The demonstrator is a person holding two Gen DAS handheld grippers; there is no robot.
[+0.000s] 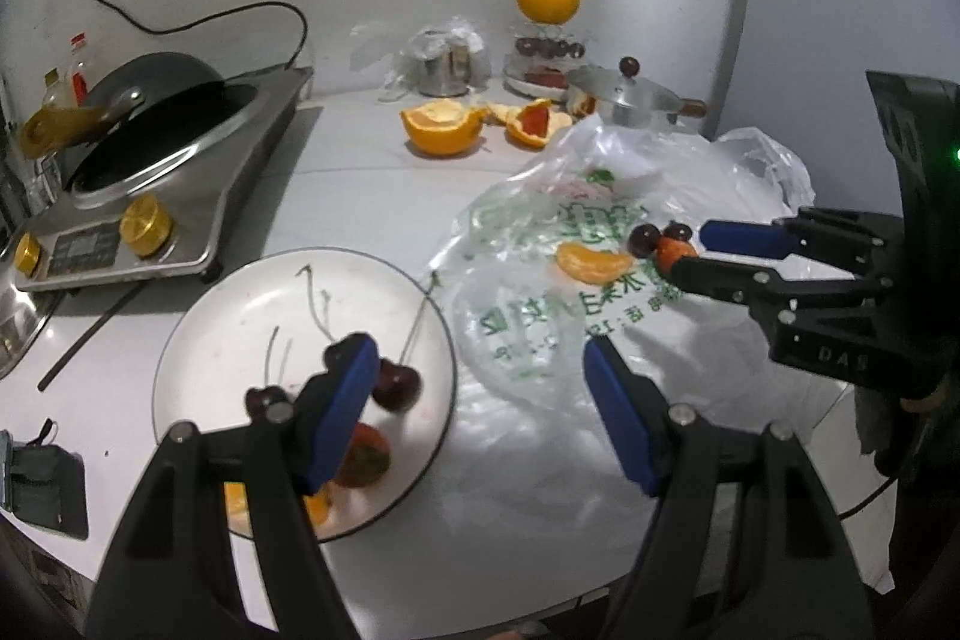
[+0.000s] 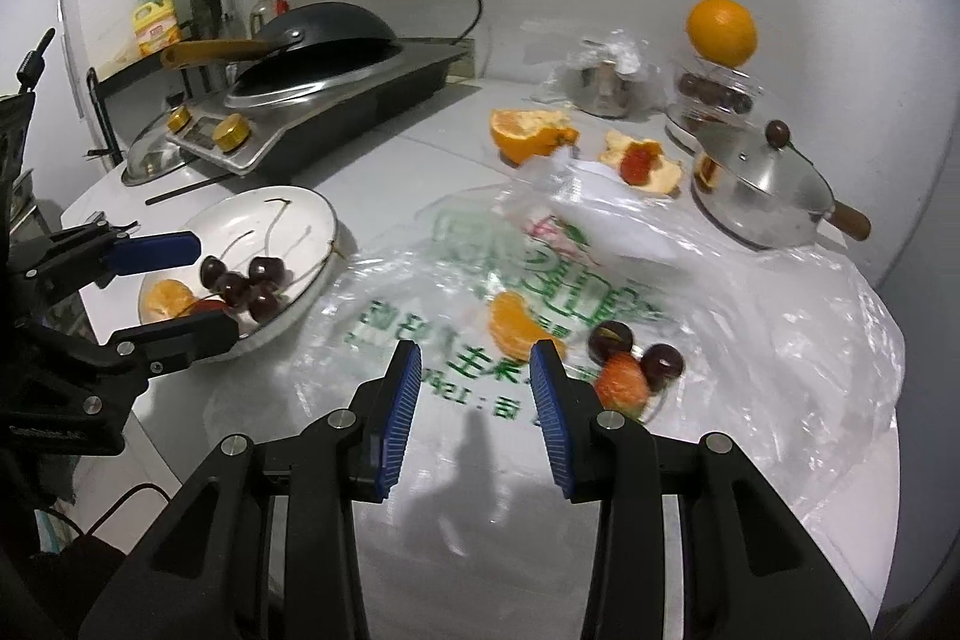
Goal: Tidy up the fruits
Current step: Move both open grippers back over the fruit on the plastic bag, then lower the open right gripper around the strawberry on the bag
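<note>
Both claws hang apart and empty: the left claw (image 1: 480, 400) above the round white plate (image 1: 240, 316), the right claw (image 2: 474, 412) over the clear printed plastic bag (image 2: 750, 316).

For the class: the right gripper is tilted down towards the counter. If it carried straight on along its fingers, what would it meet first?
Most likely the printed plastic bag spread on the counter. The right gripper stands open and empty over it, and the orange segment lies just beyond. Depth is hard to judge in this fisheye view.
</note>
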